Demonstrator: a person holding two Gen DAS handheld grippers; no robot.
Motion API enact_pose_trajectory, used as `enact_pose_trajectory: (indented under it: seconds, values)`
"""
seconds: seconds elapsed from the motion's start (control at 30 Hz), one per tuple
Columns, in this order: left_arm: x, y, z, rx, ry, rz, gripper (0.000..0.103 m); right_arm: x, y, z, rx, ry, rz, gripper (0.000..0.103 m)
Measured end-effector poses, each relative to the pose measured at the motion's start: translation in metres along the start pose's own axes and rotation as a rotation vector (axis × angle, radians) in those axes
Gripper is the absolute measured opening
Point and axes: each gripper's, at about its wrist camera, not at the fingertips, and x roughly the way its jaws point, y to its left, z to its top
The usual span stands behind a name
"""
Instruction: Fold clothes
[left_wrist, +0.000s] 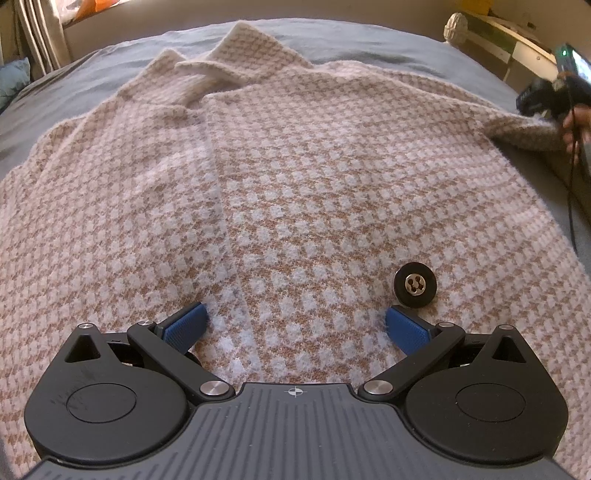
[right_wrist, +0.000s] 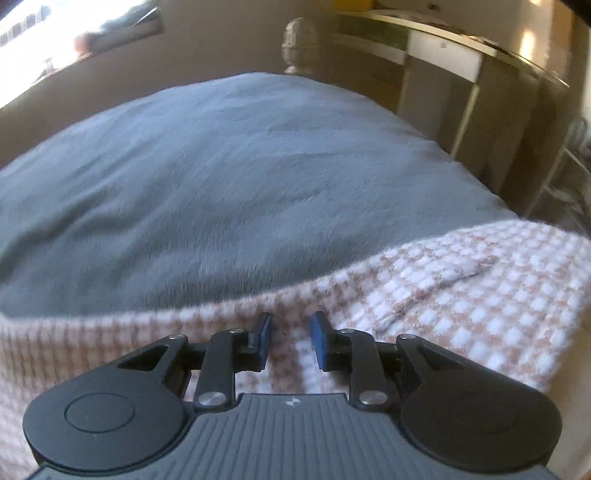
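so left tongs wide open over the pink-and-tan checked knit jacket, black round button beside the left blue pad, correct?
Not quite: the black round button sits beside the right blue pad. The left wrist view shows it. Left tongs are wide open over the checked knit jacket.

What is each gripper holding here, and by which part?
Left gripper: nothing; open over the houndstooth knit jacket near its black button. Right gripper: narrowed around the jacket's sleeve edge; actual grip cannot be told.

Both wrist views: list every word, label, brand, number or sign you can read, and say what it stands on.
No readable words, brands or numbers in either view.
Left gripper body: a small crosshair mark, a sign only, no letters.
Right gripper body: a small mark, too blurred to read.
Checked jacket and its black button: no text visible.
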Motion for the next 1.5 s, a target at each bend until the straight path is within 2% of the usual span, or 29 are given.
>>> enact_pose_trajectory:
  seconds: [0.03, 0.07, 0.13, 0.2, 0.4, 0.53, 0.6, 0.73, 0.77, 0.83, 0.87, 0.93, 1.0, 1.03, 1.07, 1.13, 1.17, 1.27, 1.5]
  values:
    - [0.0, 0.0, 0.0, 0.001, 0.001, -0.003, 0.103, -0.009, 0.004, 0.003, 0.0, -0.015, 0.016, 0.026]
    - [0.0, 0.001, 0.001, 0.001, 0.003, -0.004, 0.103, -0.017, 0.012, 0.003, -0.02, -0.006, 0.071, 0.026]
    - [0.001, 0.001, 0.001, 0.0, 0.006, -0.007, 0.103, -0.033, 0.029, 0.002, -0.07, 0.024, 0.201, 0.026]
    - [0.001, 0.001, 0.002, 0.002, 0.006, -0.004, 0.103, -0.031, 0.062, -0.004, -0.175, 0.087, 0.256, 0.026]
    - [0.001, -0.002, 0.003, -0.005, 0.003, 0.017, 0.103, 0.029, 0.1, 0.001, -0.13, 0.114, 0.224, 0.028]
    - [0.0, 0.001, 0.004, -0.003, 0.002, 0.002, 0.103, 0.028, 0.094, 0.021, 0.026, 0.177, 0.224, 0.028]
    - [0.0, 0.002, 0.005, -0.004, 0.006, -0.005, 0.103, 0.009, 0.101, 0.022, 0.013, 0.151, 0.269, 0.029]
    - [0.0, 0.001, 0.005, -0.002, 0.004, -0.004, 0.103, -0.006, 0.143, 0.007, -0.08, 0.2, 0.409, 0.029]
    - [0.0, 0.001, 0.005, -0.002, 0.002, -0.002, 0.103, 0.0, 0.156, 0.004, -0.11, 0.225, 0.416, 0.029]
    - [0.0, 0.0, 0.004, -0.002, 0.0, 0.001, 0.103, 0.024, 0.175, -0.001, -0.137, 0.241, 0.367, 0.029]
    - [0.0, 0.0, 0.004, -0.003, 0.001, 0.001, 0.103, 0.036, 0.174, 0.002, -0.09, 0.224, 0.369, 0.029]
    - [0.0, 0.0, 0.004, -0.006, 0.001, 0.001, 0.103, 0.048, 0.156, 0.017, 0.117, 0.21, 0.398, 0.028]
    - [0.0, 0.0, 0.004, -0.008, 0.001, 0.002, 0.103, 0.048, 0.132, 0.027, 0.315, 0.194, 0.362, 0.03]
    - [0.0, 0.001, 0.003, -0.008, 0.001, 0.0, 0.103, 0.045, 0.121, 0.029, 0.374, 0.19, 0.357, 0.03]
    - [0.0, 0.002, 0.003, -0.009, 0.001, -0.004, 0.103, 0.04, 0.11, 0.031, 0.403, 0.189, 0.395, 0.031]
    - [0.0, 0.003, 0.003, -0.013, 0.005, -0.01, 0.103, 0.028, 0.094, 0.031, 0.394, 0.2, 0.457, 0.031]
    - [0.0, 0.004, 0.004, -0.016, 0.008, -0.011, 0.103, 0.018, 0.086, 0.031, 0.367, 0.208, 0.458, 0.031]
    - [0.001, 0.003, 0.003, -0.018, 0.012, -0.01, 0.103, -0.006, 0.066, 0.026, 0.294, 0.215, 0.431, 0.031]
    - [0.001, 0.003, 0.003, -0.015, 0.019, -0.01, 0.103, -0.036, 0.019, -0.005, 0.218, 0.188, 0.29, 0.032]
